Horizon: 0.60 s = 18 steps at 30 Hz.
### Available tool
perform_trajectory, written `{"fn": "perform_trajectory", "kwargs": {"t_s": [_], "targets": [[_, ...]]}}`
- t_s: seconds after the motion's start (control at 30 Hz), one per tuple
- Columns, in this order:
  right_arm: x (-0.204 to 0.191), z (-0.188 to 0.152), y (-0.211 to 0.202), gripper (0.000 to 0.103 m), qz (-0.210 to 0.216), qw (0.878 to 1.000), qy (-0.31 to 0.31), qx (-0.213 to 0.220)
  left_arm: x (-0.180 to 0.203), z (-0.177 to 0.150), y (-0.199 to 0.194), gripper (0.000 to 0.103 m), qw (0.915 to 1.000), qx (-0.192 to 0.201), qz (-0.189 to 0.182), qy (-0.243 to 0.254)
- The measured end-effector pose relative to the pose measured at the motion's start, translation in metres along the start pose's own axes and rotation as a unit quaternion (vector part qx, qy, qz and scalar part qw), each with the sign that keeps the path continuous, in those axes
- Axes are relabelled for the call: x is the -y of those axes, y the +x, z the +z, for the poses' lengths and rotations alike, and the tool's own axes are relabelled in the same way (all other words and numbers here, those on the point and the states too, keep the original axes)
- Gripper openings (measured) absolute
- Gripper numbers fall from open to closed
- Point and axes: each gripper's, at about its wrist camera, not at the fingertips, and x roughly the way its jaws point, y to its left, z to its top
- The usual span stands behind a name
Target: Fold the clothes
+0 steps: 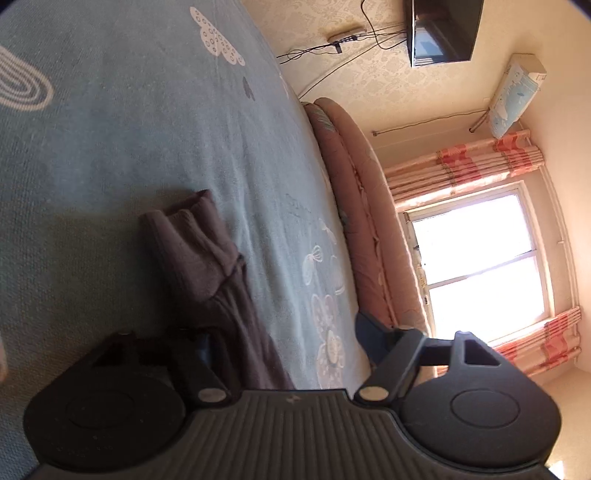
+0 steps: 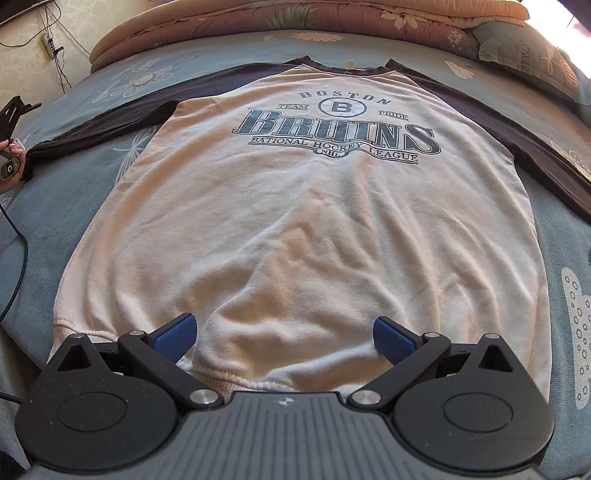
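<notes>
a teal bedspread [image 2: 55, 206] printed with pale flowers and butterflies covers the bed. at its far edge lies a rolled pink quilt [image 2: 295, 18] with a floral pattern, and a grey-green pillow [image 2: 517, 48] rests at the far right. a power strip [image 2: 50, 46] with dark cables hangs on the cream wallpapered wall at the far left. in the left wrist view a wall-mounted tv [image 1: 443, 31], an air conditioner [image 1: 517, 94], orange-patterned curtains [image 1: 465, 162] and a bright window [image 1: 480, 258] show.
</notes>
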Motion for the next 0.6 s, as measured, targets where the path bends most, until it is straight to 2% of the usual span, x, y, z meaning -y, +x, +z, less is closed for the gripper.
{"fn": "perform_trajectory", "kwargs": {"t_s": [0.03,0.23,0.33,0.6], "targets": [[0.0,0.0,0.001,0.103,0.0,1.0,0.003,-0.002,-0.012,0.002,0.001,0.01,0.9997,-0.008,0.013,-0.018],[-0.004,-0.002,-0.001,0.103,-0.001,1.0,-0.008,-0.001,-0.009,0.006,0.002,0.009,0.998,-0.041,0.043,-0.022],[-0.004,-0.002,-0.007,0.103,0.002,1.0,-0.006,0.006,0.006,0.005,0.001,0.005,0.997,-0.052,0.057,0.008],[0.003,-0.004,-0.026,0.103,0.009,0.999,-0.002,0.033,0.062,-0.003,-0.023,0.005,0.9938,-0.073,0.006,0.083]]}}
